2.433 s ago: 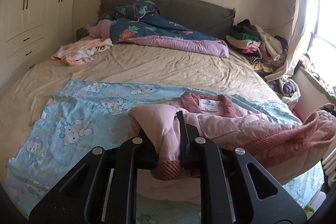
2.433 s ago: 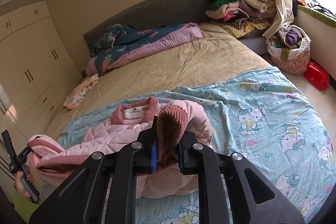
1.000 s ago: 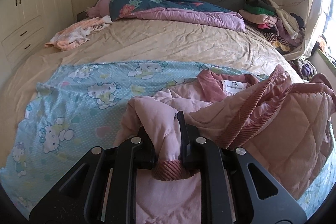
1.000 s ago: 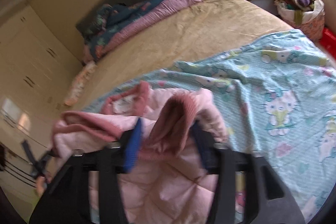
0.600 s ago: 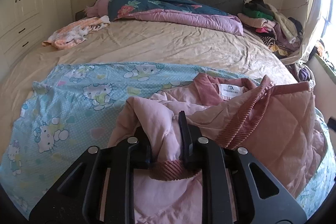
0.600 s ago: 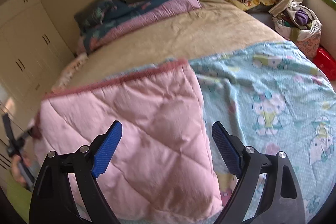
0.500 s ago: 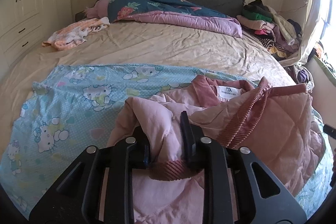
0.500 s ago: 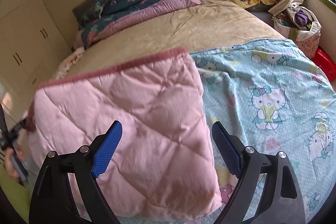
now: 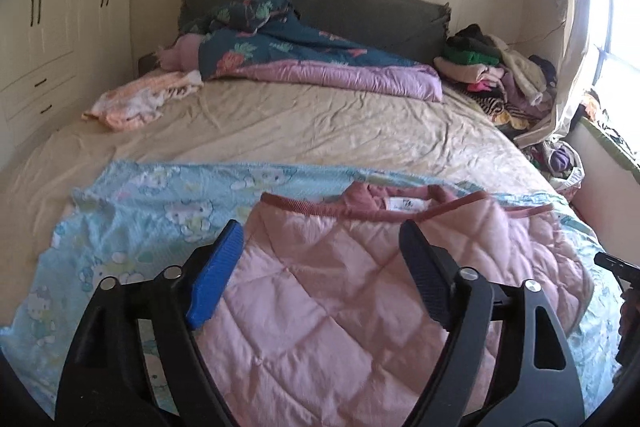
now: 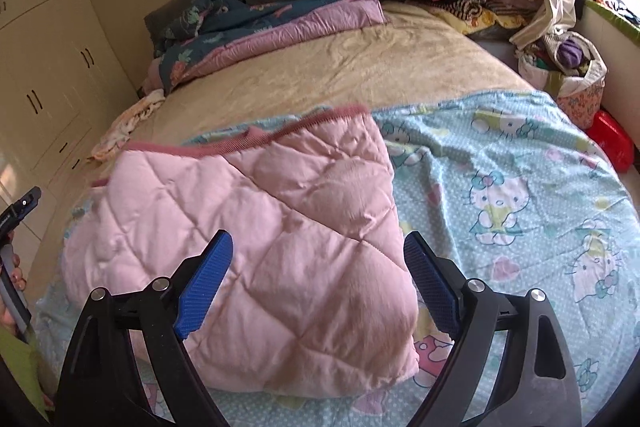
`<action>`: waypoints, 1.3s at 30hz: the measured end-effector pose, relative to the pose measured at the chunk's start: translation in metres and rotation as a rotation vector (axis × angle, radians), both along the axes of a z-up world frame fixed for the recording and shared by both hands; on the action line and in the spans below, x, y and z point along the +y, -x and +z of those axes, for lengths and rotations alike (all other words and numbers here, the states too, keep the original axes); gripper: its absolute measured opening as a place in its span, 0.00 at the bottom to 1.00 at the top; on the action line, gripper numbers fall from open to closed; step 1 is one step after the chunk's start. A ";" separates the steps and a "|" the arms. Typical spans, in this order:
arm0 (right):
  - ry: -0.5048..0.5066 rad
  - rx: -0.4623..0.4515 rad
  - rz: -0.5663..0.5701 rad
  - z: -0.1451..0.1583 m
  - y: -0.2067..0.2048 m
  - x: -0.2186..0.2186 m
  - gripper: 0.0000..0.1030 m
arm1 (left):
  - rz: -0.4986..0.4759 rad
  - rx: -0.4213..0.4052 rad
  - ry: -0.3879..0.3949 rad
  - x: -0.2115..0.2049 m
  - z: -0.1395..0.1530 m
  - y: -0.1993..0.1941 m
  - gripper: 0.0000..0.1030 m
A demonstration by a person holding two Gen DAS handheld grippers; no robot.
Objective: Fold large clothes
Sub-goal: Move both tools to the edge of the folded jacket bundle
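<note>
A pink quilted jacket (image 9: 360, 287) lies folded over on a light-blue cartoon-print sheet (image 9: 140, 211) at the near end of the bed, its ribbed hem (image 9: 400, 211) and neck label facing the headboard. My left gripper (image 9: 320, 267) hovers above it with its jaws opening wide and nothing pressed between the blue pads. In the right wrist view the same jacket (image 10: 260, 227) lies flat on the sheet (image 10: 520, 195). My right gripper (image 10: 316, 279) stands open over its near edge, empty. The other gripper's tip (image 10: 20, 207) shows at the left.
Beige bedsheet (image 9: 320, 123) beyond the jacket. Dark floral and purple quilt (image 9: 320, 67) by the grey headboard. A small peach garment (image 9: 136, 103) at far left. A pile of clothes (image 9: 500, 75) at far right, a fabric basket (image 10: 572, 75) and red object (image 10: 612, 139) on the floor. Wardrobes on the left.
My left gripper has let go of the jacket's cuff, opened wide and lifted. The jacket has dropped flat, hem toward the headboard. The right gripper stayed open and shifted slightly.
</note>
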State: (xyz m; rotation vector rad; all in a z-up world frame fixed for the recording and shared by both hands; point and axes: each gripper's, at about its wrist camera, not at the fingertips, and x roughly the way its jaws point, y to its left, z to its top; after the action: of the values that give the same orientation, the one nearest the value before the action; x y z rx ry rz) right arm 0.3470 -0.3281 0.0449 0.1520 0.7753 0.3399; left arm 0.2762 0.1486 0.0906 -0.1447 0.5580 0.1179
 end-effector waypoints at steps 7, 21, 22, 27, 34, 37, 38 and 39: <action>0.024 -0.077 -0.003 0.026 0.025 -0.007 0.86 | 0.019 -0.021 -0.050 -0.006 0.017 0.022 0.91; 0.115 -0.156 0.010 0.038 0.070 -0.007 0.90 | 0.046 0.042 -0.080 -0.002 0.001 0.052 0.91; 0.115 -0.157 0.010 0.038 0.072 -0.007 0.90 | 0.046 0.045 -0.080 -0.002 0.000 0.054 0.91; 0.106 -0.166 0.004 0.038 0.082 -0.009 0.93 | 0.044 0.064 -0.087 -0.004 -0.009 0.063 0.91; 0.116 -0.162 0.006 0.031 0.094 -0.009 0.93 | 0.050 0.095 -0.058 0.000 -0.028 0.077 0.91; 0.122 -0.155 0.008 0.025 0.100 -0.006 0.93 | 0.047 0.115 -0.054 0.001 -0.039 0.083 0.91; 0.126 -0.151 0.010 0.022 0.101 -0.005 0.93 | 0.047 0.119 -0.052 0.002 -0.043 0.084 0.91; 0.132 -0.146 0.011 0.019 0.102 -0.004 0.93 | 0.046 0.128 -0.045 0.004 -0.048 0.086 0.91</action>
State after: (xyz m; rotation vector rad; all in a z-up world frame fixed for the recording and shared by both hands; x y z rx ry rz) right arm 0.2449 -0.3320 0.0637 -0.0012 0.6517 0.3054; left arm 0.1902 0.1521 0.0429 -0.1062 0.6793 0.1853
